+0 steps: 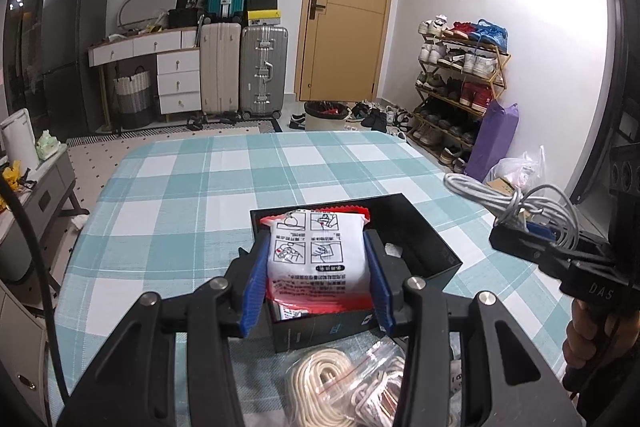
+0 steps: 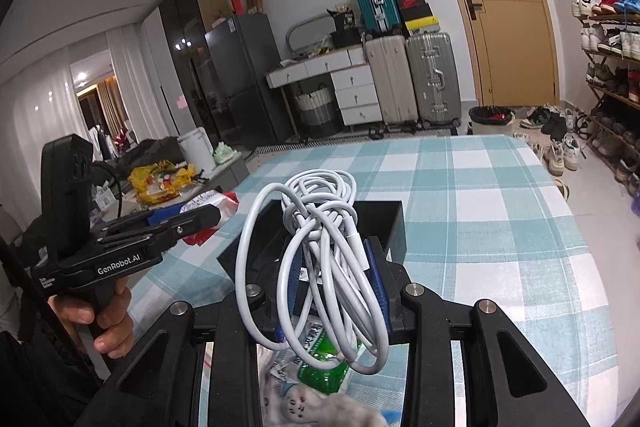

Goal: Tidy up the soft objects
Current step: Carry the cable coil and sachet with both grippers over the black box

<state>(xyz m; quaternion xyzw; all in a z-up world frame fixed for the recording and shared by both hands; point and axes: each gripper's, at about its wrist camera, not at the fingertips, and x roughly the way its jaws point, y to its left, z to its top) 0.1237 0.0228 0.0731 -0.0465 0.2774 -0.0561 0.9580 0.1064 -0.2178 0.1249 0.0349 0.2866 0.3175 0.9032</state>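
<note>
My left gripper (image 1: 318, 267) is shut on a white packet with red edges and printed pictures (image 1: 316, 259), held over the black open box (image 1: 420, 231) on the checked tablecloth. My right gripper (image 2: 336, 279) is shut on a bundle of white cable (image 2: 320, 227), held above the same black box (image 2: 384, 223). The right gripper also shows in the left wrist view (image 1: 516, 231) at the right with the cable (image 1: 480, 195). The left gripper shows in the right wrist view (image 2: 200, 217) at the left with the packet (image 2: 216, 203).
A clear bag with cream rope (image 1: 332, 387) lies on the table in front of the box. A green-labelled packet (image 2: 324, 355) and a grey soft item (image 2: 320, 407) lie under the right gripper. The teal checked table (image 1: 200, 187) stretches ahead. Suitcases and a shoe rack (image 1: 460, 83) stand beyond.
</note>
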